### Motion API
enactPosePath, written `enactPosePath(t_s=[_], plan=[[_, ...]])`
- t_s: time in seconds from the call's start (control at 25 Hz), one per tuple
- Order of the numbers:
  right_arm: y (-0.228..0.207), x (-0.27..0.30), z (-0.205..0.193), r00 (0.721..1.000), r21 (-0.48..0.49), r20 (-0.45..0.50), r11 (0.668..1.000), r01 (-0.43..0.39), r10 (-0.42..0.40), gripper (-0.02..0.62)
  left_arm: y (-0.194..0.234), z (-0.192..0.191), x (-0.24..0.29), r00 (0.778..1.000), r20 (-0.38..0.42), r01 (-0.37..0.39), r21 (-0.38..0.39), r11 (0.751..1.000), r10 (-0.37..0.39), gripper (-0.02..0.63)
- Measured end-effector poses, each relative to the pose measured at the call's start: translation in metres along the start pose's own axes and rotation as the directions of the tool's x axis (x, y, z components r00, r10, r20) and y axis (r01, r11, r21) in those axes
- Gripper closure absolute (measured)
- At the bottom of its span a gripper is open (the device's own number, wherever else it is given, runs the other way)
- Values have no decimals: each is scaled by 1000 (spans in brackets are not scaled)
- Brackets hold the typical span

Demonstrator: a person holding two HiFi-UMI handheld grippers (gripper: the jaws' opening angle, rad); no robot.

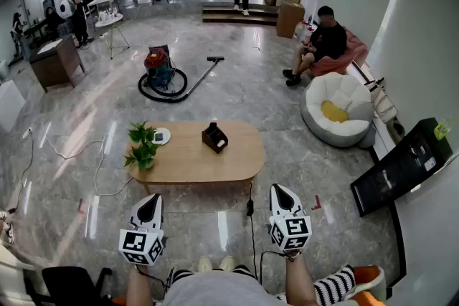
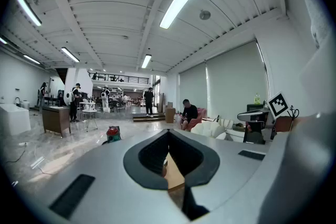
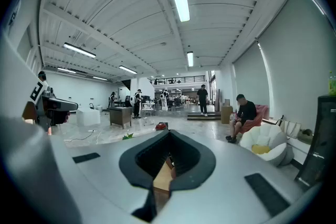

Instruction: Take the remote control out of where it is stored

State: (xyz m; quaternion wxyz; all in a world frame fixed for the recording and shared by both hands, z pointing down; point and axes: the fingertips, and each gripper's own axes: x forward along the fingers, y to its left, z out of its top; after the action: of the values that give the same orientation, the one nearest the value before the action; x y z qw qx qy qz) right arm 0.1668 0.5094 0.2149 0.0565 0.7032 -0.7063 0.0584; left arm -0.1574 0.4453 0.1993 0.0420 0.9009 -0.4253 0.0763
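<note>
1. The left gripper (image 1: 149,199) and right gripper (image 1: 279,190) hover side by side, near level. Each has its jaws pressed together on nothing.
2. Well beyond them stands the wooden table (image 1: 186,163) with a dark holder (image 1: 214,137) on it. Only a pale shape shows inside, too small to tell as the remote control. A potted plant (image 1: 142,145) and a white dish (image 1: 161,135) sit at the table's left end.
3. Farthest off are a red vacuum cleaner (image 1: 159,68), a white beanbag (image 1: 339,110) and a seated person (image 1: 324,44).
</note>
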Motion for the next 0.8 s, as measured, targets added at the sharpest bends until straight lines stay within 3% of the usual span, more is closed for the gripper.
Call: enactPosePath(t_s=[0.8], plan=[[-14, 9, -29, 994, 22, -46, 995, -102, 103, 588, -46, -18, 34, 999, -38, 3, -1, 1000, -3, 600]])
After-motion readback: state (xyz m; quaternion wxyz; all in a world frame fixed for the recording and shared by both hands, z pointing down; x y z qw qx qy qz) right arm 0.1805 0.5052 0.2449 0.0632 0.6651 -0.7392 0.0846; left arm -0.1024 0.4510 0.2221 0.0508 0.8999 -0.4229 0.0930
